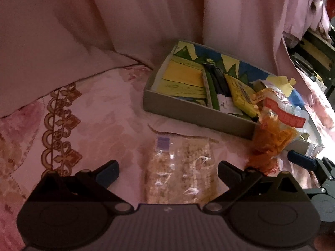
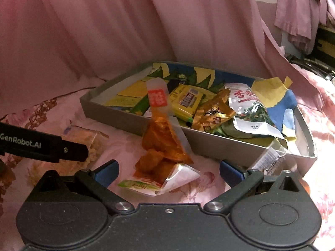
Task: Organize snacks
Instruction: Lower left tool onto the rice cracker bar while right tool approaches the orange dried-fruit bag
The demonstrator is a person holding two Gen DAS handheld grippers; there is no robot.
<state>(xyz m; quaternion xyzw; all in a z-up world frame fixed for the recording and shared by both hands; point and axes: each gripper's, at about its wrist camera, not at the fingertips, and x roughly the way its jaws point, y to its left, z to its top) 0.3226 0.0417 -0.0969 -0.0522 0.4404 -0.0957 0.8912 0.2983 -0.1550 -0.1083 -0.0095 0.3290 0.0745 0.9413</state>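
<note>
So the shallow grey cardboard box with the blue, green and yellow cartoon lining [image 2: 134, 123] sits on a pink floral bedspread [image 1: 100, 108], up against a plain pink curtain [image 2: 117, 25]. Inside the box there's a flat yellow snack packet [image 2: 186, 101], a crinkly gold foil packet [image 2: 213, 113] and a white-and-green pouch with red lettering [image 2: 249, 110], all piled toward its right end. A clear pouch of orange snacks with a red label [image 2: 161, 138] leans on the box's near wall, outside it, bottom end on the bedspread. The right tool [image 2: 168, 171] is spread wide with that pouch's bottom between its fingers, gripping nothing. Left of the pouch, in front of the box, a clear bag of pale grain bars [image 1: 178, 167] lies flat, and the left tool [image 1: 167, 171] hangs over it, also wide and empty.
</note>
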